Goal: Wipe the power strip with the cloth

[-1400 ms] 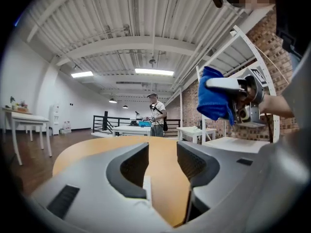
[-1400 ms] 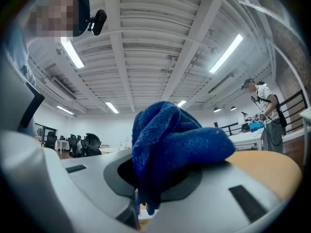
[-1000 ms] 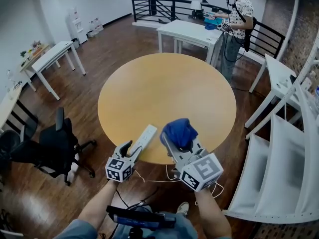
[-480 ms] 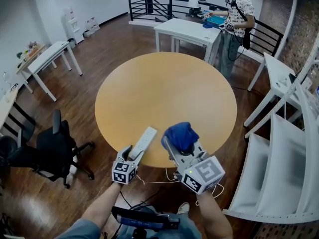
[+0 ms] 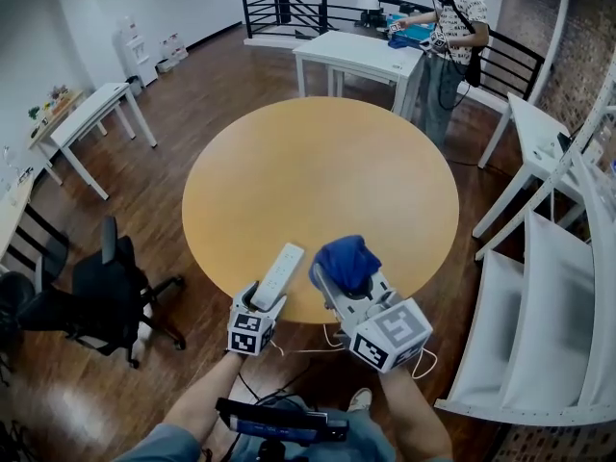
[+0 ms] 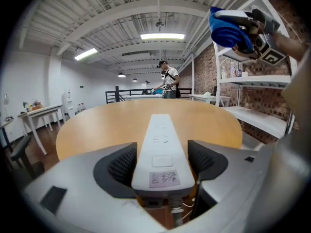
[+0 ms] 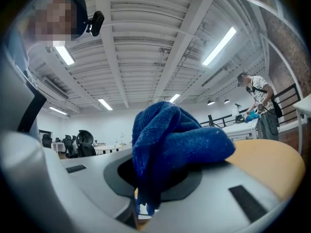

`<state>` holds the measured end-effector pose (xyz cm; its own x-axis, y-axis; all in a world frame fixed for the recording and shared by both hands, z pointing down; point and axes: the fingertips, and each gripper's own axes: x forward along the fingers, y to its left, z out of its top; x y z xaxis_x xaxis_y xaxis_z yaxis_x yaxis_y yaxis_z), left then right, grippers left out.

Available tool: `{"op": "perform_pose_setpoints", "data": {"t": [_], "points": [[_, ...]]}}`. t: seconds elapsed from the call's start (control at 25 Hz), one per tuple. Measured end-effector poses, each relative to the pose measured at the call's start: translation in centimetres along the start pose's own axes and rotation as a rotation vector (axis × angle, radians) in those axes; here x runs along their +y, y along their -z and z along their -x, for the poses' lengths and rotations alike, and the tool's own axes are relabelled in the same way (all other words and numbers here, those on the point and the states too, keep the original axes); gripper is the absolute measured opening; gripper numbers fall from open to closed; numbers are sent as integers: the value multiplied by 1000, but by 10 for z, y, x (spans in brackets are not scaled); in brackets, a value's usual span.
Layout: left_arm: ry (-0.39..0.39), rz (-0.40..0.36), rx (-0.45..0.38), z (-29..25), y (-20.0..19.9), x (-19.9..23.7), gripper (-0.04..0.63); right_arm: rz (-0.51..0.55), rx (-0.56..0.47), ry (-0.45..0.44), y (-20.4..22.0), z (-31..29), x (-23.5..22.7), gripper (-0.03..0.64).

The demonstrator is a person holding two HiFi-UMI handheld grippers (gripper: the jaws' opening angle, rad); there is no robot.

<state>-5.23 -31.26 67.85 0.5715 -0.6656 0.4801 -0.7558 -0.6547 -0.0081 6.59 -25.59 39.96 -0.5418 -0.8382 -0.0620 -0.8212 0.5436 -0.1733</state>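
Seen from above, a round wooden table fills the middle of an open room with a dark wood floor. A person stands at its near edge with a two-jaw gripper in each hand.

The left gripper points along a white power strip, which lies flat on the table with its near end at the near edge. A thin white cable trails from that end down towards the floor. The left gripper view shows the strip running straight between the two dark ribbed pads, with a narrow gap on each side. The jaws have just been opening and now stand apart – they straddle the strip but do not press on it.

The right gripper is just to the right of the strip. Its jaws are closed on a bunched blue cloth, which bulges up and over the fingertips. In the left gripper view the cloth hangs high at the upper right – clear of the tabletop.

Further back, another person stands at a white table near a black railing. A black office chair sits on the floor to the left, and white shelving lines the brick wall on the right.
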Motion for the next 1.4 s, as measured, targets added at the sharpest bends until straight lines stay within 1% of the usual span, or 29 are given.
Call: {"op": "perform_pose_setpoints", "data": {"t": [0.12,0.24,0.28,0.4,0.6,0.76,0.88,1.16,1.4], "points": [[-45,-28,40,-3,3,5,348,-14,1,2,3,0,-1,58],[-44,-86,63,-4,6,1,332,-23,8,6,7,1,-1,58],[-39,-91,64,-4,6,0,306,-22,11,5,7,1,-1,58],[-31,-66,76,-4,6,3,287,-17,11,-1,6,2,1,58],[-26,-50,80,0,1,3,285,-12,-4,0,3,6,1,58],[-23,-45,44,8,-13,-1,285,-19,-10,-1,2,10,-1,58],[-14,-59,7,17,-30,-5,284,-29,-23,-9,0,11,3,58],[-7,-124,-111,40,-92,-19,283,-17,-42,-41,-9,15,7,58],[10,-177,-217,70,-147,-44,282,7,-74,-50,-28,28,9,58]]}}
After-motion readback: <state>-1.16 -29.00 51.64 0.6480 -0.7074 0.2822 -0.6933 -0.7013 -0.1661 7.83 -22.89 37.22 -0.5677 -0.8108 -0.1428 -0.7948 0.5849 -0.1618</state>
